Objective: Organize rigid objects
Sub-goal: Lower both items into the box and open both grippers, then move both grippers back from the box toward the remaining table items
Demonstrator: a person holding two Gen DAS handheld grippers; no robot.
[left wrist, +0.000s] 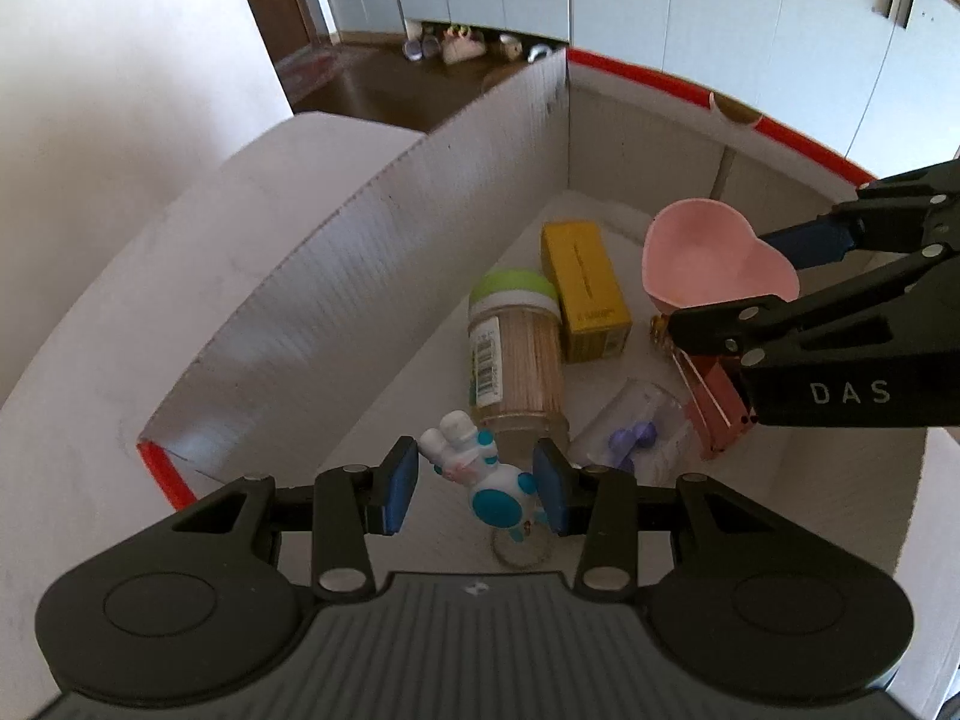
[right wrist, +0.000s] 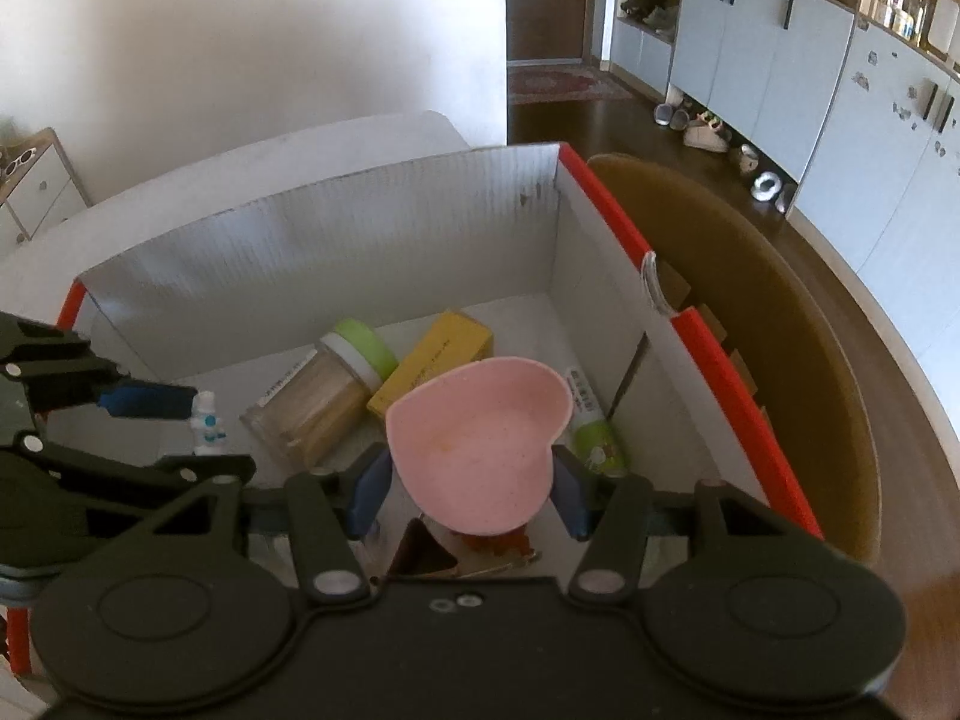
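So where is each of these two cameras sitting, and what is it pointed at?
Left wrist view: sits on the left gripper, looking steeply down into the white box; its jaws grip a blue-and-white toy figure, and the right gripper reaches in from the right.
Right wrist view: sits on the right gripper, looking down into the same box; its jaws grip a pink heart-shaped bowl, and the left gripper shows at the left.
Shared: box, bowl, toy, toothpick jar, yellow carton.

box (left wrist: pixel 420 228): jar (left wrist: pixel 516 360) left of carton (left wrist: pixel 585 294) | both touching
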